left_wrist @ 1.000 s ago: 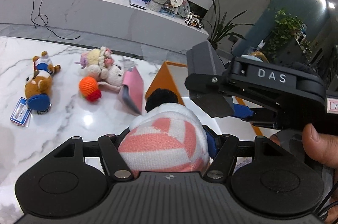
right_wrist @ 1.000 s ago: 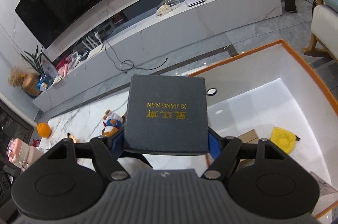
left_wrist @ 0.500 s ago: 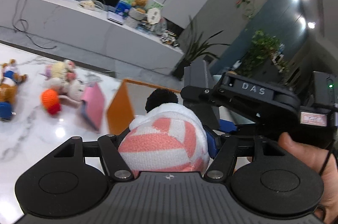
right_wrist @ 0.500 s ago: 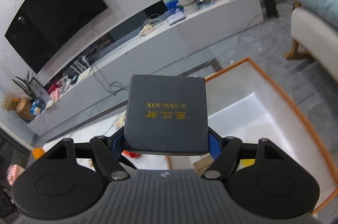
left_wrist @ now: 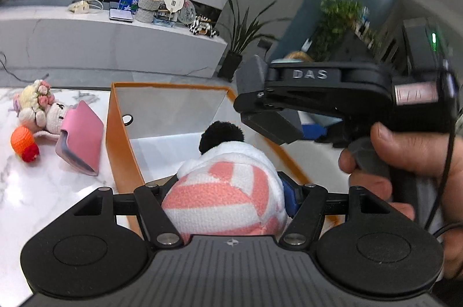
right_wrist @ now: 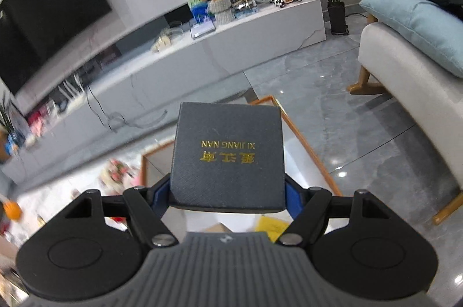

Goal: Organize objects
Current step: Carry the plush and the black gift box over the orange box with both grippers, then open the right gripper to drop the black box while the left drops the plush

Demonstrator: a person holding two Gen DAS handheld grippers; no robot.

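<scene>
My left gripper (left_wrist: 228, 191) is shut on a pink-and-white striped plush toy (left_wrist: 222, 191) with a black pom-pom, held over the near part of the orange-walled storage box (left_wrist: 121, 150). My right gripper (right_wrist: 228, 191) is shut on a dark flat box with gold lettering (right_wrist: 228, 153), held above the same orange box (right_wrist: 306, 150). In the left wrist view the right gripper (left_wrist: 269, 116) with its dark box (left_wrist: 272, 124) hovers over the orange box's right side.
On the marble table left of the orange box lie a pink case (left_wrist: 81, 133), a knitted plush with flowers (left_wrist: 34, 107) and an orange-red knitted toy (left_wrist: 23, 139). A yellow item (right_wrist: 272, 223) lies inside the box. A sofa (right_wrist: 411, 69) stands at the right.
Both grippers have moved right over the orange box, keeping their loads. The table toys have slid left in the left view; the sofa has come into the right view.
</scene>
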